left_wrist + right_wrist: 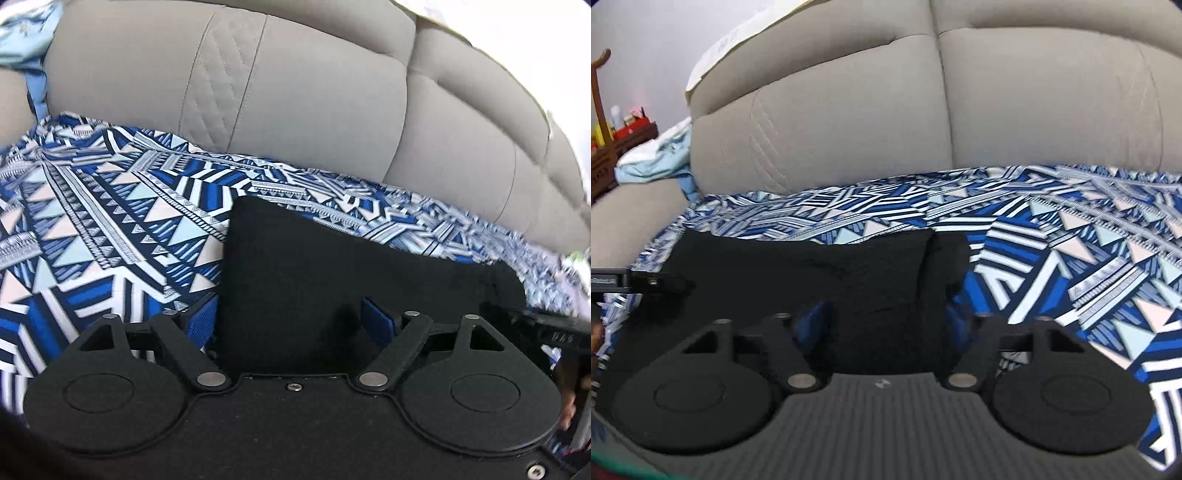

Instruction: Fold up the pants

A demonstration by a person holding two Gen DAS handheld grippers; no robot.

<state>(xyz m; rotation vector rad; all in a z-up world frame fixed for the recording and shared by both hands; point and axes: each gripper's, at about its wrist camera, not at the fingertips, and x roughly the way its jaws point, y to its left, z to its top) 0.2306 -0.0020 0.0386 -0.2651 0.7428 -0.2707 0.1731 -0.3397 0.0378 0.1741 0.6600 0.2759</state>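
The black pants lie as a flat dark bundle on a blue-and-white patterned cloth that covers the sofa seat. My left gripper is open. Its left blue finger stands just off the bundle's left edge and the other finger rests on the black fabric. In the right wrist view the pants fill the gap of my right gripper. Its blue fingers stand apart, and a fold of fabric is rucked up at the right one.
The grey sofa back rises right behind the cloth. A light-blue garment lies on the armrest at the left, with a wooden shelf of small items beyond it. Each view catches the other gripper's black body at its edge.
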